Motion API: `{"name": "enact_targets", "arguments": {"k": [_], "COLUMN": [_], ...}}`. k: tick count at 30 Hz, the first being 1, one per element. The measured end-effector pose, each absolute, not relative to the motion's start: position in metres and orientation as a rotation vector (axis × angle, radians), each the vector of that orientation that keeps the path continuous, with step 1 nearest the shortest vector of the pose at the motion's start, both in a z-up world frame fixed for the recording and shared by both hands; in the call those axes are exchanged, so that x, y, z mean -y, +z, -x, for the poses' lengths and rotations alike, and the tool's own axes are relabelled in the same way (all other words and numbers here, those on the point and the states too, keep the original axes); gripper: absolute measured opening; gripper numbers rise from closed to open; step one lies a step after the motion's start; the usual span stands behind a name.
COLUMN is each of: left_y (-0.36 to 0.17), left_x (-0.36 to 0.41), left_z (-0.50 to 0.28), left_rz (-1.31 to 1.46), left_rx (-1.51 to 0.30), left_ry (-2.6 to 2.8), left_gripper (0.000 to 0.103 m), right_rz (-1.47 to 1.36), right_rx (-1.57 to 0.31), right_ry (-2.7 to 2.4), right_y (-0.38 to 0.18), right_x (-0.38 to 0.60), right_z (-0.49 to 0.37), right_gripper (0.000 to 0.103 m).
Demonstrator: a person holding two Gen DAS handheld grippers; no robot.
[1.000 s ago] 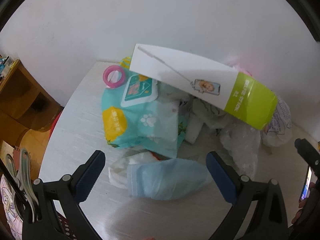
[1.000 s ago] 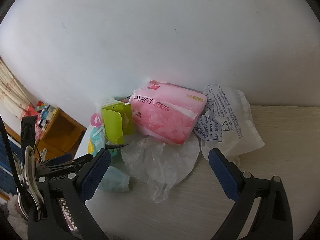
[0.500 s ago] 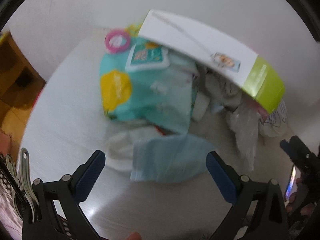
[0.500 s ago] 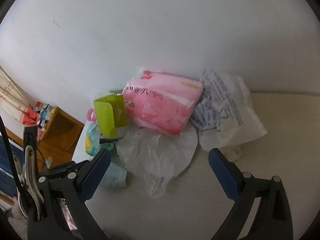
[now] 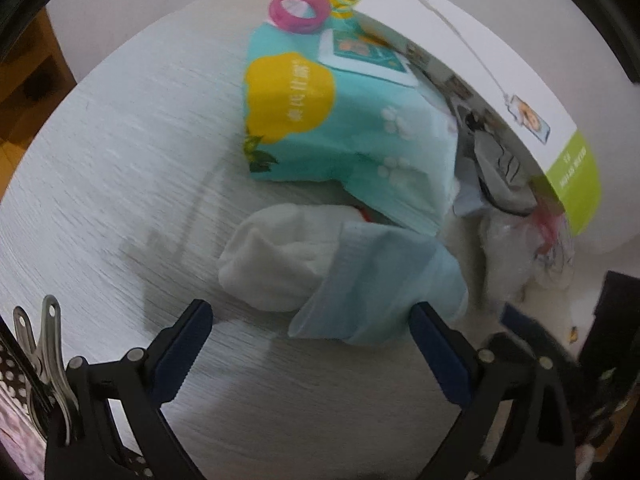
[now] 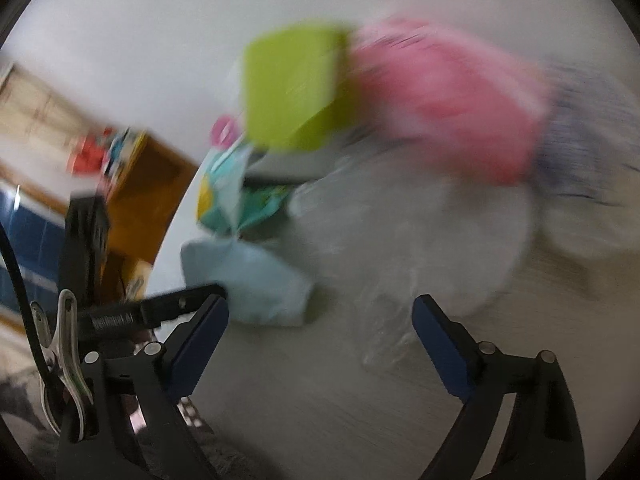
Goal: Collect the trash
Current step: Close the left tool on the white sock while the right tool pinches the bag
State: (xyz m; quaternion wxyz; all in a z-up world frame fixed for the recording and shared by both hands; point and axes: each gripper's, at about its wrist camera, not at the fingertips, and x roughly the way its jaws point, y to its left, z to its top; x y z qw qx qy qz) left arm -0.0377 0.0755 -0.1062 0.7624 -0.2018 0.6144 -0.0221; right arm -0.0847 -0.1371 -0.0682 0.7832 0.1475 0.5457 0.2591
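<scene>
A trash pile lies on the white table [image 5: 100,168]. My left gripper [image 5: 310,346] is open, pointing steeply down, with the lower edge of a pale blue bag [image 5: 384,280] just ahead between its fingers, untouched. A crumpled white tissue [image 5: 276,264] lies beside the bag. Behind are a teal wipes pack [image 5: 348,128], a pink ring [image 5: 300,8] and a white-and-green box [image 5: 480,52]. My right gripper [image 6: 320,340] is open and its jaws are closing; the tail of a clear plastic bag [image 6: 404,264] lies between them, not pressed. This view is blurred.
A pink pack [image 6: 444,100] and a white printed bag [image 6: 584,168] lie at the back by the wall. A wooden shelf [image 6: 132,188] stands beyond the table's left edge. The left gripper's arm [image 6: 140,312] sits close to my right gripper's left finger.
Both grippers have come down and closer to the pile. The left view now tilts over the pale blue bag. The right gripper swung toward the clear bag and its picture blurred.
</scene>
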Motion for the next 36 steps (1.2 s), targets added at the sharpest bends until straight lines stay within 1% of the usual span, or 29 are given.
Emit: {"name": "enact_targets", "arguments": {"k": [1, 3, 4, 5, 6, 7, 8, 11, 14, 19, 24, 25, 26, 27, 29, 30, 32, 34, 36], "left_y": [-0.106, -0.105, -0.104, -0.102, -0.101, -0.096, -0.092, -0.071, -0.050, -0.039, -0.047, -0.047, -0.049, -0.048, -0.049, -0.049, -0.049, -0.055, -0.065], "left_x": [-0.076, -0.075, -0.075, -0.071, -0.067, -0.060, -0.058, -0.050, -0.045, -0.047, -0.059, -0.066, -0.067, -0.065, -0.068, -0.069, -0.072, -0.074, -0.073], "left_z": [0.039, 0.042, 0.041, 0.042, 0.045, 0.050, 0.053, 0.062, 0.059, 0.060, 0.063, 0.066, 0.063, 0.061, 0.058, 0.055, 0.052, 0.048, 0.041], "left_rz": [0.448, 0.452, 0.446, 0.426, 0.396, 0.367, 0.357, 0.365, 0.343, 0.313, 0.300, 0.283, 0.260, 0.239, 0.222, 0.220, 0.208, 0.196, 0.170], "left_rx": [-1.330, -1.327, -1.340, -1.355, -1.365, -1.363, -1.353, -1.318, -1.289, -1.271, -1.246, -1.249, -1.254, -1.256, -1.250, -1.246, -1.235, -1.236, -1.243], "left_ry": [-0.060, -0.093, -0.118, -0.130, -0.135, -0.136, -0.146, -0.194, -0.220, -0.229, -0.238, -0.229, -0.211, -0.190, -0.167, -0.159, -0.132, -0.117, -0.102], "left_gripper": [0.096, 0.076, 0.054, 0.031, 0.022, 0.015, 0.015, 0.009, 0.007, 0.006, 0.006, 0.010, 0.019, 0.024, 0.050, 0.054, 0.066, 0.073, 0.075], "right_rz": [-0.292, -0.274, -0.287, -0.299, -0.312, -0.320, -0.324, -0.351, -0.391, -0.423, -0.447, -0.458, -0.463, -0.465, -0.458, -0.453, -0.424, -0.348, -0.287], "right_rx": [-1.184, -1.189, -1.196, -1.205, -1.217, -1.225, -1.227, -1.190, -1.168, -1.130, -1.095, -1.095, -1.092, -1.087, -1.075, -1.068, -1.049, -1.013, -0.972], "right_ry": [0.571, 0.584, 0.591, 0.593, 0.596, 0.598, 0.597, 0.624, 0.641, 0.638, 0.615, 0.615, 0.616, 0.619, 0.622, 0.627, 0.630, 0.629, 0.622], "right_y": [-0.072, -0.081, -0.084, -0.086, -0.089, -0.092, -0.092, -0.086, -0.080, -0.064, -0.054, -0.054, -0.053, -0.052, -0.048, -0.045, -0.037, -0.028, -0.019], "right_x": [0.128, 0.114, 0.110, 0.108, 0.105, 0.102, 0.101, 0.104, 0.113, 0.135, 0.168, 0.175, 0.180, 0.186, 0.191, 0.195, 0.193, 0.179, 0.179], "right_z": [0.083, 0.081, 0.080, 0.078, 0.076, 0.075, 0.076, 0.086, 0.094, 0.102, 0.116, 0.119, 0.121, 0.124, 0.129, 0.132, 0.136, 0.136, 0.145], "right_gripper": [0.094, 0.085, 0.082, 0.071, 0.051, 0.039, 0.017, 0.014, 0.012, 0.010, 0.010, 0.010, 0.010, 0.010, 0.010, 0.010, 0.010, 0.010, 0.010]}}
